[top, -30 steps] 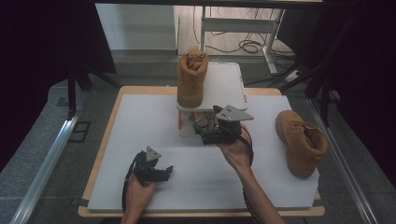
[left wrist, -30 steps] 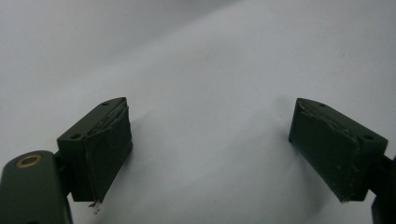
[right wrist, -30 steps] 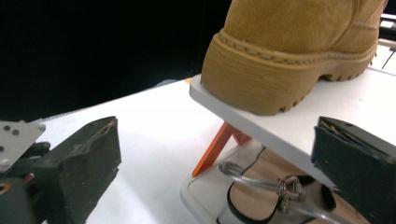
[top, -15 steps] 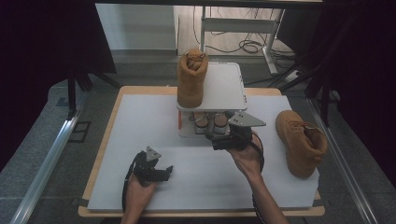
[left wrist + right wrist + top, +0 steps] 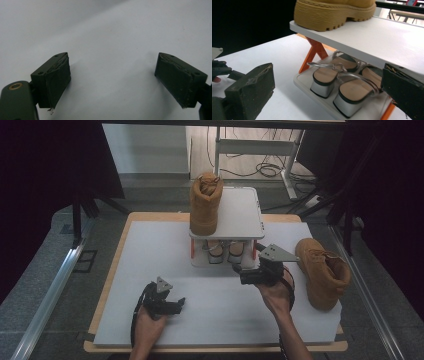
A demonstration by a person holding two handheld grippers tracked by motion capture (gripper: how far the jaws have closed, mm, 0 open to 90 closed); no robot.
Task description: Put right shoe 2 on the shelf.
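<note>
The boot (image 5: 324, 271) lying on the right side of the table (image 5: 150, 250) looks to be my next thing; in the high view it rests on its side just right of my right gripper (image 5: 243, 271), well apart from its mate (image 5: 204, 204), which stands upright on the left of the small rack's (image 5: 240, 215) top shelf. My left gripper (image 5: 181, 303) sits low on the near left of the table, holding nothing.

In the left gripper view, my jaws stand wide apart over bare white table, with nothing between them.

In the right gripper view, my jaws are also spread wide and empty, looking at the rack: a pair of silver-heeled sandals (image 5: 342, 85) sits on the lower shelf, and the ridged sole of the upright boot (image 5: 332, 12) rests on the shelf above.

I judge the lying boot to be fairly heavy, with a stiff rubber sole and a softer leather shaft that would fold under a pinch. The padded collar or the heel counter seems the safest hold; the toe looks too broad and rounded and may slip.
</note>
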